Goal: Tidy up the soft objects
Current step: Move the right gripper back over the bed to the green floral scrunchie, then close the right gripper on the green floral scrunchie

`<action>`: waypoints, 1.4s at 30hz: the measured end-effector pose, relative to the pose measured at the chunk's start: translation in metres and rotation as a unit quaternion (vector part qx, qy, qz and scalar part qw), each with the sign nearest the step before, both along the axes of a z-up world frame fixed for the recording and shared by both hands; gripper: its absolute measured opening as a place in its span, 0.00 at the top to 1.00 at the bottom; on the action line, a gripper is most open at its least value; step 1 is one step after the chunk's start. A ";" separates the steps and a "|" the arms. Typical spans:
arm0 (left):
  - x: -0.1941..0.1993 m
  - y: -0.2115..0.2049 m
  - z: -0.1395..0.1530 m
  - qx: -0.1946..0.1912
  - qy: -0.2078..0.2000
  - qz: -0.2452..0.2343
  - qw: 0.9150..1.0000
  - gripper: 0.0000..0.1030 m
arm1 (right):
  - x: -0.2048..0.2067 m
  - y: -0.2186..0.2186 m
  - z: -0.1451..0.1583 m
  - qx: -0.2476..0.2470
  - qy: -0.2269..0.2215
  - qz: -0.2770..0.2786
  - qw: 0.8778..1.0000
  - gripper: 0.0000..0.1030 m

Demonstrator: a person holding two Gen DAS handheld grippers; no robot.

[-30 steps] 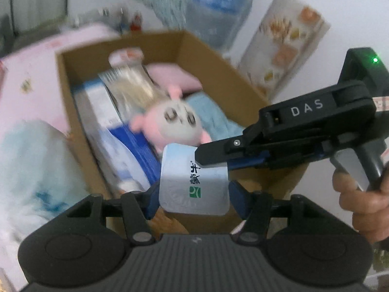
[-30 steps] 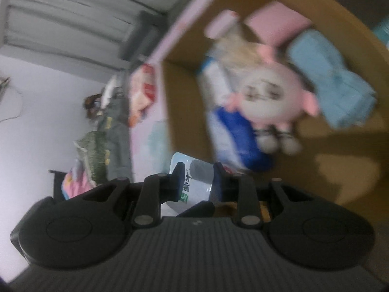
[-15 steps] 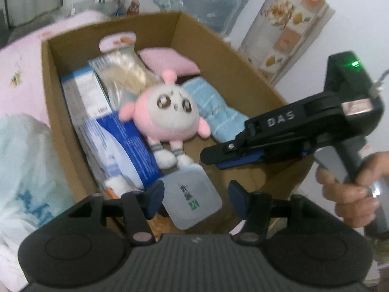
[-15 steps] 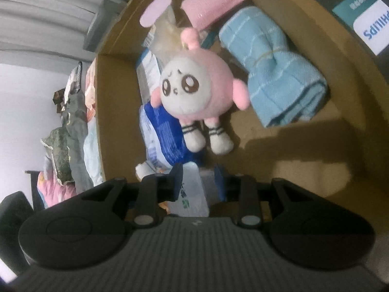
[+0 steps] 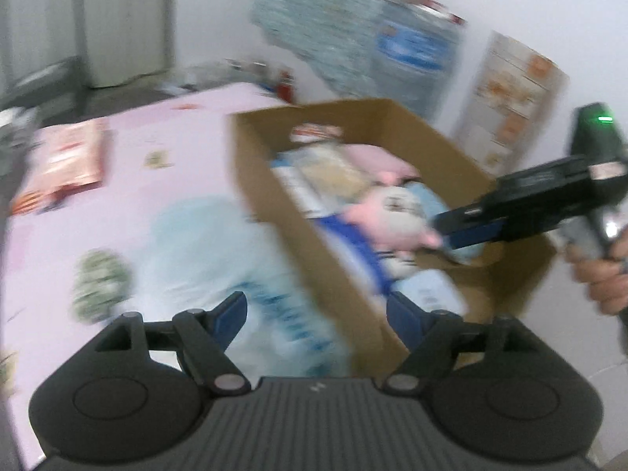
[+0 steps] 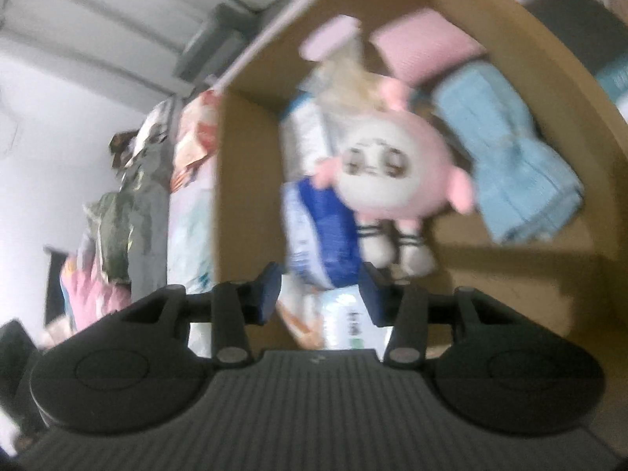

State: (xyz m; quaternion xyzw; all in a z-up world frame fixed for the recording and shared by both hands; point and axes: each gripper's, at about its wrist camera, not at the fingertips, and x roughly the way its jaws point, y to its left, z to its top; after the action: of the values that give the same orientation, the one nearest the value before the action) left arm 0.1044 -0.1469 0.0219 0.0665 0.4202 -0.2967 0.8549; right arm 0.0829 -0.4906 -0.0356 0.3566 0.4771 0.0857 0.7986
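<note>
A cardboard box (image 5: 298,243) (image 6: 243,180) holds a pink plush toy (image 5: 396,216) (image 6: 392,172), a blue folded towel (image 6: 510,165), a pink pad (image 6: 424,47), a blue-and-white pack (image 6: 322,235) and a pale milk pouch (image 5: 431,294) (image 6: 349,322) at its near end. My left gripper (image 5: 318,314) is open and empty, above the box's left wall and a soft light-blue bag (image 5: 219,259). My right gripper (image 6: 320,294) is open over the near end of the box, with the pouch lying loose below it. It also shows in the left wrist view (image 5: 463,231). Both views are blurred.
The box sits on a pink-covered surface (image 5: 129,157) with an orange snack packet (image 5: 66,161) at the far left and a small greenish item (image 5: 102,278). Packaged goods (image 5: 392,43) stand against the wall behind. Clothes (image 6: 125,204) are piled beyond the box.
The milk pouch was let go and now lies in the near end of the box. Both grippers opened wider. My left gripper swung left and back, toward the light-blue bag.
</note>
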 end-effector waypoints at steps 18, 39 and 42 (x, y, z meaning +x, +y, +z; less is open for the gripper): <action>-0.027 0.153 -0.074 0.080 -0.029 0.228 0.970 0.20 | 0.093 0.200 0.079 -0.059 -0.091 0.227 0.968 0.22; -0.001 0.168 -0.134 0.114 -0.031 0.202 0.972 0.18 | 0.249 0.385 -0.045 -0.224 0.028 0.337 0.914 0.19; 0.001 0.167 -0.135 0.119 -0.036 0.196 0.973 0.19 | 0.255 0.394 -0.057 -0.252 0.029 0.343 0.904 0.17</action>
State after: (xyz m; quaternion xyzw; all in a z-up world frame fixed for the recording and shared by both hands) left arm 0.1056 0.0199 -0.1130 0.0949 0.4259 -0.0687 0.8972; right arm 0.3377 -0.0962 -0.0923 -0.0398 0.5983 0.2212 0.7691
